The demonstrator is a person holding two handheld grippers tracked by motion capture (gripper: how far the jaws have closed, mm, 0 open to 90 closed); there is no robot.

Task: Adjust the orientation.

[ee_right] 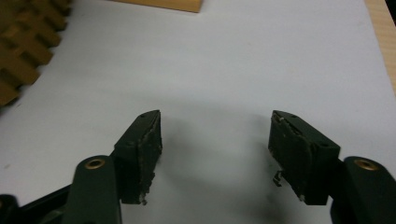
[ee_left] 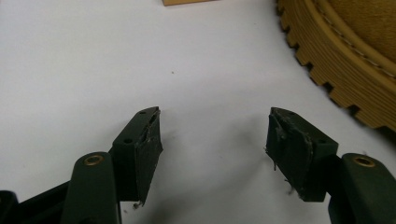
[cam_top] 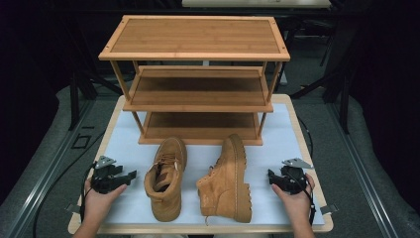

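Observation:
Two tan suede boots lie on the white table top point(cam_top: 124, 144). The left boot point(cam_top: 166, 176) stands upright with its toe toward the rack. The right boot point(cam_top: 230, 178) lies tipped on its side, its lugged sole facing right. My left gripper point(cam_top: 130, 176) rests open at the table's left, just left of the upright boot, whose ridged sole point(ee_left: 341, 70) fills the upper right of the left gripper view. My right gripper point(cam_top: 271, 177) is open at the table's right, right of the tipped boot, whose sole point(ee_right: 23, 51) appears at the left of the right gripper view. Both grippers point(ee_left: 215, 135) point(ee_right: 215, 135) hold nothing.
A three-tier bamboo shoe rack point(cam_top: 195, 79) stands at the back of the table, its shelves bare. Its base edge point(ee_right: 163, 4) lies ahead of my right gripper. The table's wooden rim point(cam_top: 312, 163) runs close to the right hand. Dark floor and cables surround the table.

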